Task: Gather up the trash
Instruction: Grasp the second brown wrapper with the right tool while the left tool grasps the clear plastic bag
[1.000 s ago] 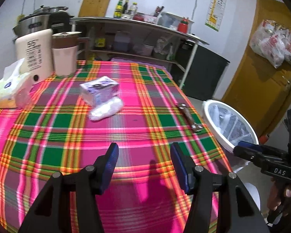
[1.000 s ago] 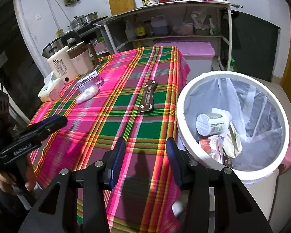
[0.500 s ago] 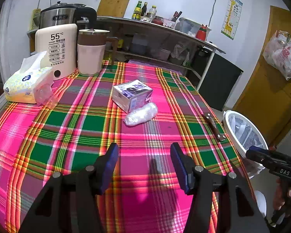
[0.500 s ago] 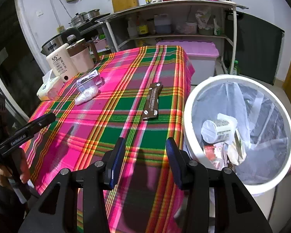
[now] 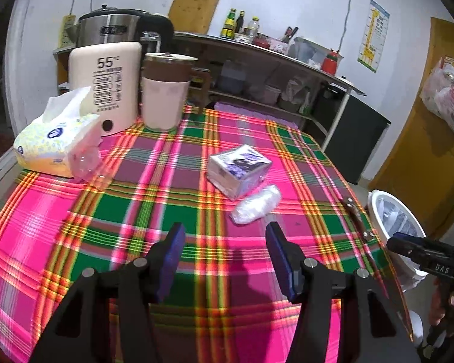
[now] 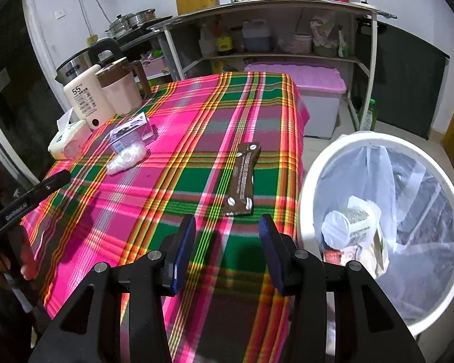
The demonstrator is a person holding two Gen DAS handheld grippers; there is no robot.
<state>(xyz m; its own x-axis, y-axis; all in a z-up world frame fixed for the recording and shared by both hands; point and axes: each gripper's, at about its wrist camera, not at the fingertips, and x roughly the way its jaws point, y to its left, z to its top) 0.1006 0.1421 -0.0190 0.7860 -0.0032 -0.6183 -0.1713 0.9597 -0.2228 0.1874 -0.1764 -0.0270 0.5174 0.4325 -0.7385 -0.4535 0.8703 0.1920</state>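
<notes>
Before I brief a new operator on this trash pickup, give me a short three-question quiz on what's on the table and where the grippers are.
1. True or false: the right gripper is shut on the brown wrapper.
2. What lies right beside the purple box?
A. crumpled clear plastic
B. a spoon
C. a banana peel
3. Fill in: the white trash bin stands off the table's ____ edge, seen from the right wrist camera.

Key: 1 false, its jaws are open and empty; 2 A; 3 right.

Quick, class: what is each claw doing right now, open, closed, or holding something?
Left claw: open, holding nothing.
Right claw: open, holding nothing.
</notes>
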